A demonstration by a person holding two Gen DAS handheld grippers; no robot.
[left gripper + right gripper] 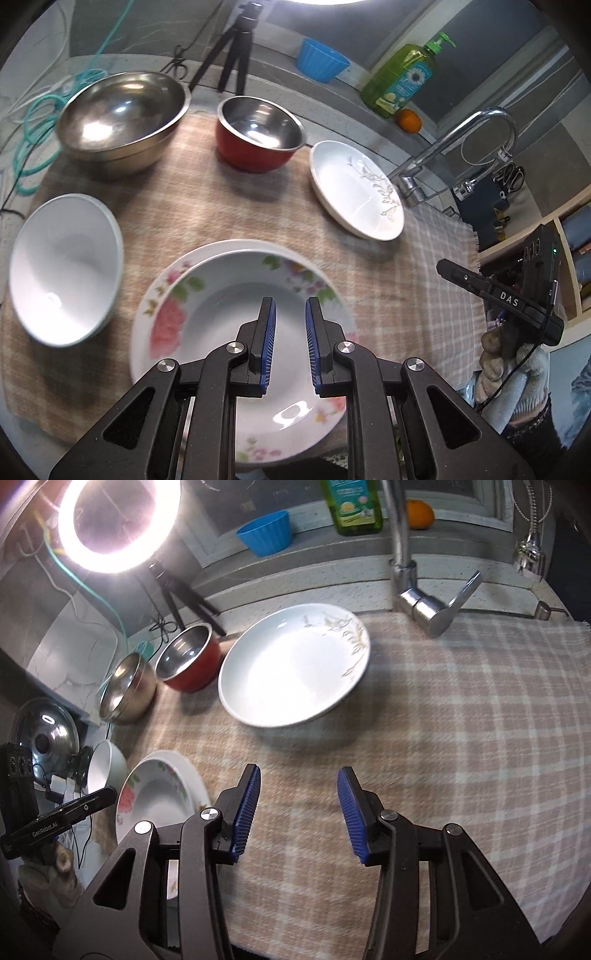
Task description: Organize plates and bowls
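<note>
Now the left gripper (pixel 290 306), clenched on nothing, hangs over the floral plate (pixel 221 295) near on the checked cloth (pixel 221 206); the right gripper (pixel 298 779), released, hovers before the white plate (pixel 288 668).

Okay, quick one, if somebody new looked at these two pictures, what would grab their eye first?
Probably the glaring ring light at the back left of the counter. Next, the flowered plate lying under the left gripper on the checked cloth, and the red bowl behind it.
</note>
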